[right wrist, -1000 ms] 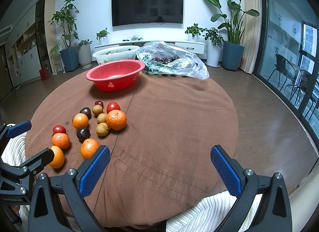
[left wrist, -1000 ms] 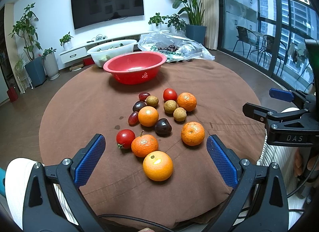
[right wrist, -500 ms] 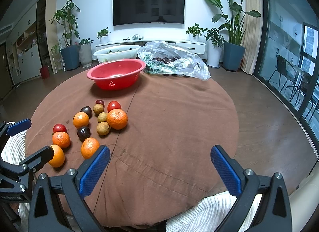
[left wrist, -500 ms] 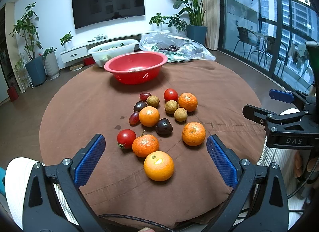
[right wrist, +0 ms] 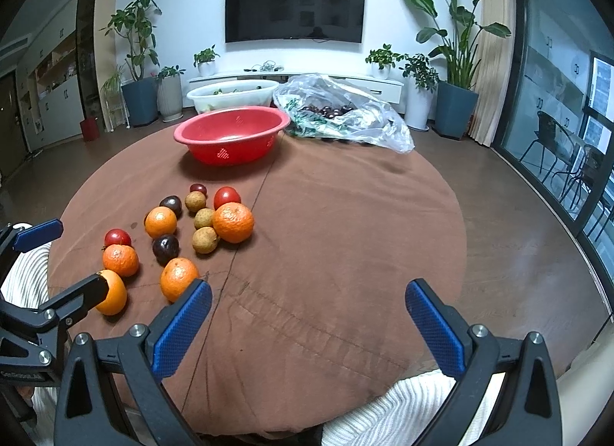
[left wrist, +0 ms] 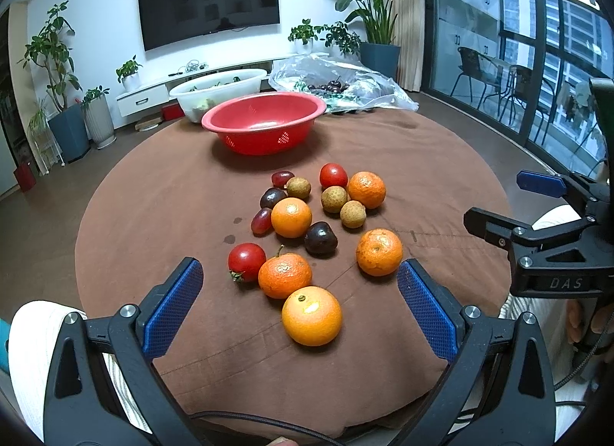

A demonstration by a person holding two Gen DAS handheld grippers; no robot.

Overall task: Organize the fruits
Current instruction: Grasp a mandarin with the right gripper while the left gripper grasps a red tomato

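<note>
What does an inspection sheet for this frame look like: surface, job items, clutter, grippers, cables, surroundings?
Surface: round table under a brown cloth, creased, with small dark spots near the fruit.
Job's things: loose fruit in one cluster: five oranges, nearest one; two tomatoes, one; three longans, one; dark cherries and grapes. Red basket stands behind, nothing seen inside.
Clutter: white basin holding something unclear; plastic bag with dark cherries.
Grippers: left gripper open, the nearest orange between its fingers, untouched; right gripper open over bare cloth.
Cables: black cable below the left gripper.
Surroundings: wall television, potted plants, glass doors.
</note>
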